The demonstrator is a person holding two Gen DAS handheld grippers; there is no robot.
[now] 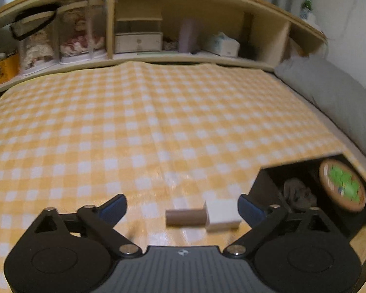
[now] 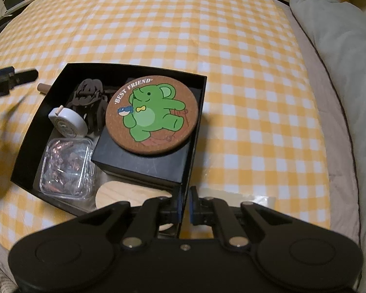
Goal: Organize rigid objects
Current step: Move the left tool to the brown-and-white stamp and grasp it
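Two hand-held grippers: left [image 1: 181, 207] spread wide, empty; right [image 2: 185, 204] pinching one box wall [image 2: 191, 141]

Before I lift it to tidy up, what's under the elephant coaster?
The elephant coaster lies on a smaller black box inside the black tray. That box's top is mostly covered, and its contents cannot be seen.

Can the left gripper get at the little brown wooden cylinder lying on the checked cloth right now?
Probably yes. The left gripper is open, and the brown wooden cylinder lies on the yellow checked cloth between its fingers. Only the white block touching the cylinder's end, by the black box, might get caught too.
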